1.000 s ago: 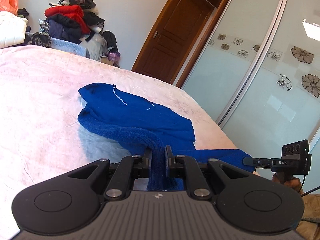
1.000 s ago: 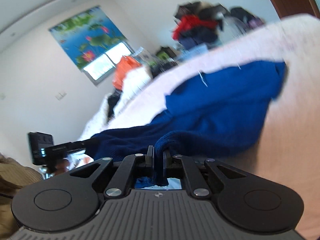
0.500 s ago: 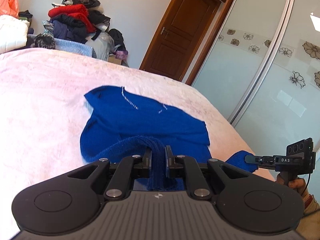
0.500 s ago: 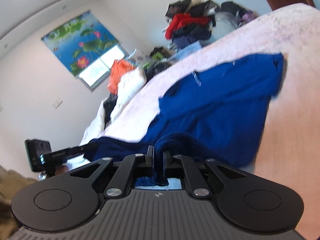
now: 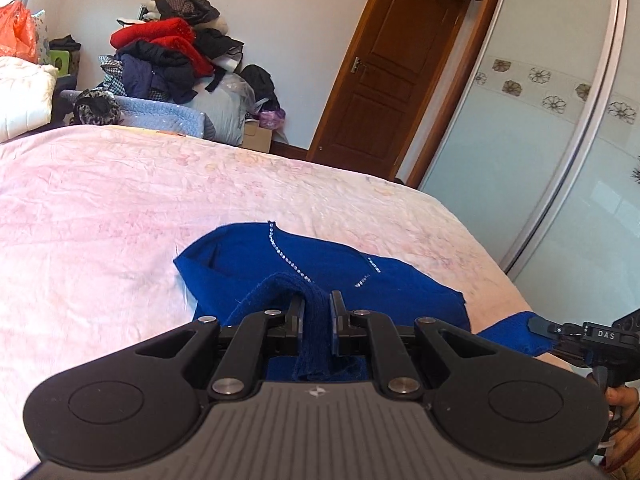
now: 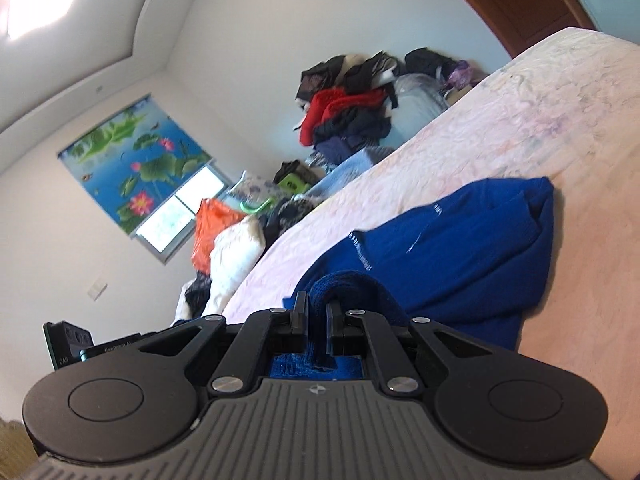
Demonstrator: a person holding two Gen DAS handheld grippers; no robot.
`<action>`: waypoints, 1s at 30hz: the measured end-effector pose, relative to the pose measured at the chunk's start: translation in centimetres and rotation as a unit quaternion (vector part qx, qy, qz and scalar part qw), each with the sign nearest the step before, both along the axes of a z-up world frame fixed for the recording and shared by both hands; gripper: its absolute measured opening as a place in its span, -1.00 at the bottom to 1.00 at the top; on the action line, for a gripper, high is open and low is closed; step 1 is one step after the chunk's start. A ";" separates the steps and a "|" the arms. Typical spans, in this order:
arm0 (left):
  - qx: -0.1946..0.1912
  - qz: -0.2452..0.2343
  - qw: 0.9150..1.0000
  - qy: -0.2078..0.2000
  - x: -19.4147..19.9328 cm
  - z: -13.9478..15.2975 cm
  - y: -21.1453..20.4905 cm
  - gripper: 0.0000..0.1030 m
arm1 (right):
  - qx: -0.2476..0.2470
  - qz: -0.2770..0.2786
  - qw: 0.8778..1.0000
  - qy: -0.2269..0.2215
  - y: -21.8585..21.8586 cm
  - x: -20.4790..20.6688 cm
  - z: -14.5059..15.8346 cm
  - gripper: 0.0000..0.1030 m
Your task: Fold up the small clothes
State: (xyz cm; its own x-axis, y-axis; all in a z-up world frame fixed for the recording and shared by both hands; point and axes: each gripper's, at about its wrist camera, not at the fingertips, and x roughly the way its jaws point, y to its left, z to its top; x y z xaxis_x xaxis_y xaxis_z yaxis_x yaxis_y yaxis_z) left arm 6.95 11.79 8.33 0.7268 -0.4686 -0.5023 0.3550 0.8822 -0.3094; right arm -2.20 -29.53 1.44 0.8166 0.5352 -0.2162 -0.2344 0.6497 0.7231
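Note:
A small blue knit sweater [image 5: 320,264] with a line of small studs lies on the pink bedspread [image 5: 100,208]. My left gripper [image 5: 316,306] is shut on its ribbed hem and holds that edge lifted over the body of the sweater. My right gripper [image 6: 316,304] is shut on another part of the hem; the sweater [image 6: 460,248] spreads out beyond it on the bed. The right gripper also shows in the left wrist view [image 5: 536,326], pinching a blue corner at the right.
A pile of red and dark clothes [image 5: 168,52] sits past the far bed edge. A wooden door [image 5: 384,76] and sliding glass wardrobe doors [image 5: 540,152] stand to the right. White bedding [image 6: 236,252] and an orange bag [image 6: 212,224] lie by the window.
Both grippers have carried the held hem forward over the sweater, toward its neckline. The visible spread of the sweater is shorter and the fold is further along.

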 end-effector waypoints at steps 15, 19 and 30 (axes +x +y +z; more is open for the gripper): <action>0.017 -0.017 0.998 0.064 9.1 -2.1 -2.2 -0.78 | 0.013 -0.039 0.999 0.036 -1.7 7.6 -3.6 -0.80; 0.028 -0.045 0.991 0.120 8.4 -4.7 -2.2 -0.44 | 0.000 -0.034 0.998 0.050 -1.6 7.5 -4.5 -0.79; 0.084 -0.070 0.987 0.122 8.6 -9.3 -5.1 -0.15 | 0.007 -0.031 0.998 0.062 -1.6 7.5 -5.5 -0.78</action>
